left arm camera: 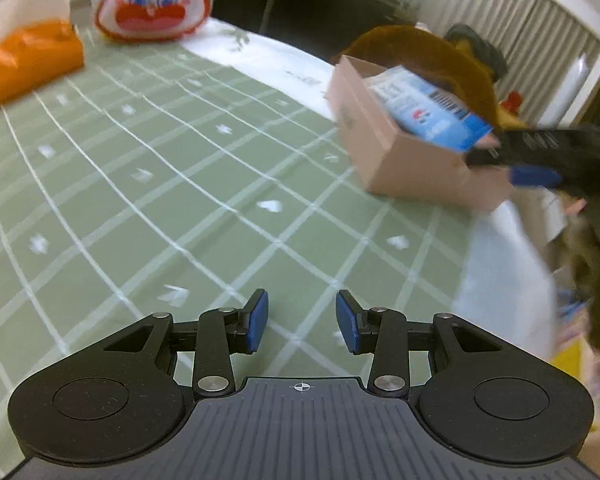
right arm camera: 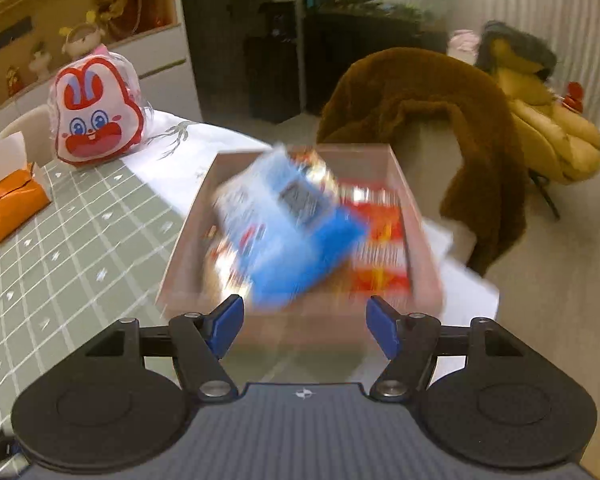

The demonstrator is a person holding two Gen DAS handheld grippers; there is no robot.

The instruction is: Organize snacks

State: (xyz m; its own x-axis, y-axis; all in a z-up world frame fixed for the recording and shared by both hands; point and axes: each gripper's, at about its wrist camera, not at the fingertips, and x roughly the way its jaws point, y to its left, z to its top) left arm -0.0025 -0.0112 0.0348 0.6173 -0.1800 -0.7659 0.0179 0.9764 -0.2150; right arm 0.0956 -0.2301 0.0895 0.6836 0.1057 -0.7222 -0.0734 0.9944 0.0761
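A cardboard box stands at the table's right edge and holds red and orange snack packs. A blue and white snack bag, blurred by motion, lies tilted over them, clear of the fingers. My right gripper is open and empty just in front of the box's near wall. In the left wrist view the box is at the right with the blue bag sticking out and the right gripper beside it. My left gripper is open and empty over the green checked tablecloth.
An orange tissue pack and a red and white rabbit-face bag sit at the table's far left. They also show in the right wrist view, tissue pack and rabbit bag. A chair draped with a brown coat stands behind the box.
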